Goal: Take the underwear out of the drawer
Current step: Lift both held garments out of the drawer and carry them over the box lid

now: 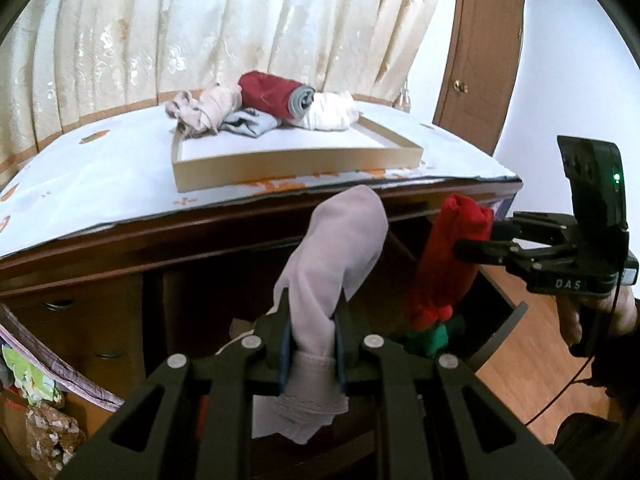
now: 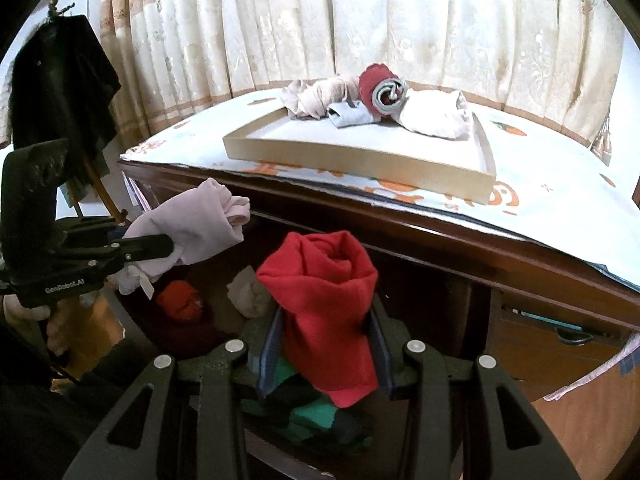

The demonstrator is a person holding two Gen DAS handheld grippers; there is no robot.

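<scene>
A: Underwear first: our left hand-held gripper (image 1: 311, 322) is clenched on a rolled pale lilac piece (image 1: 334, 248), raised above the open drawer (image 1: 506, 312).

B: Our right hand-held gripper (image 2: 326, 344) grasps a rolled red piece (image 2: 324, 292), just right of the lilac one. Below, we see red and green garments (image 2: 316, 414) in the drawer.

A: Farther off, on the tabletop (image 1: 100, 184), we see a shallow cardboard tray (image 1: 296, 170) with four rolled pieces (image 1: 276, 98) at its far edge, curtain (image 1: 200, 20) behind.
</scene>
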